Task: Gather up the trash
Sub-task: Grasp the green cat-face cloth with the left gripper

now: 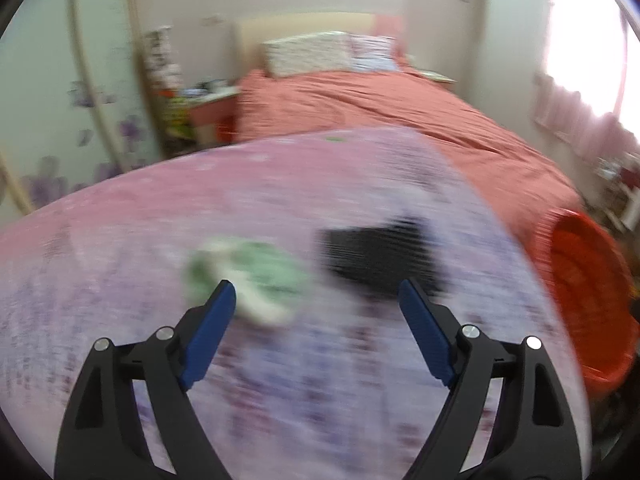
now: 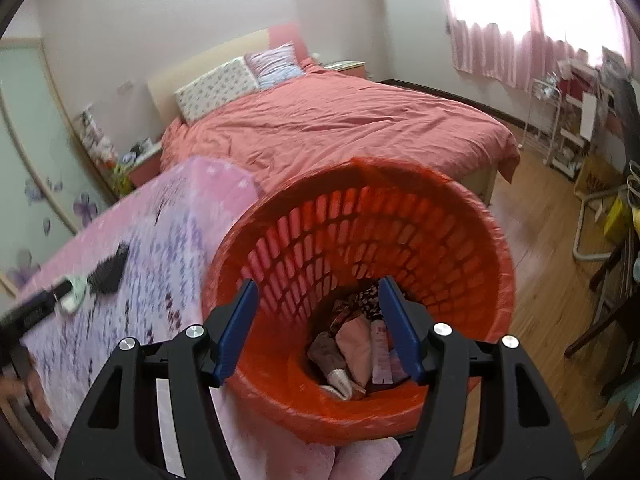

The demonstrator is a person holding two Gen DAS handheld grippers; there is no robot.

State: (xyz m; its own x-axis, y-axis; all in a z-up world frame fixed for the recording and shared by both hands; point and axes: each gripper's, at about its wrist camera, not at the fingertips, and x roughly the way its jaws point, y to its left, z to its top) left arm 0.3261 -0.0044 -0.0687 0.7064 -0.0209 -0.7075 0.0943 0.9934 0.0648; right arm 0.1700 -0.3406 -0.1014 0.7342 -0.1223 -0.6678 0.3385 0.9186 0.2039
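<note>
Left wrist view: heavy motion blur. The left gripper (image 1: 316, 292) has its jaws spread wide with nothing between them, over the pink-and-lilac flowered cloth (image 1: 280, 380). Just past the left fingertip, centre-left of the frame, lies a crumpled green-and-white wrapper (image 1: 256, 272); this looks like the next piece of trash. Right of it, mid-frame, sits a black object (image 1: 376, 256), too smeared here to name. The red basket (image 1: 588, 300) shows only as a slice at the right edge.

To do the pick well, my judgement: shift left so the wrapper sits between both pads, not beside one; come down low enough to catch the crumple without pinching the cloth; close fully since it is thin and soft. Keep clear of the black object.

Right wrist view: sharp. The right gripper (image 2: 316, 312) is also open and empty, hanging over the mouth of the red basket (image 2: 360, 412) at lower centre. It looks like a drop has been made here, though that is a guess.

This view shows what the left cannot: the basket's inside, with wrappers and packets (image 2: 356, 352) already lying at the bottom, and its slotted wall. It also resolves the black object (image 2: 108, 272) at mid-left as a ridged, brush-like thing touching the wrapper (image 2: 76, 292). The left view alone shows the jaw-to-wrapper alignment.
</note>
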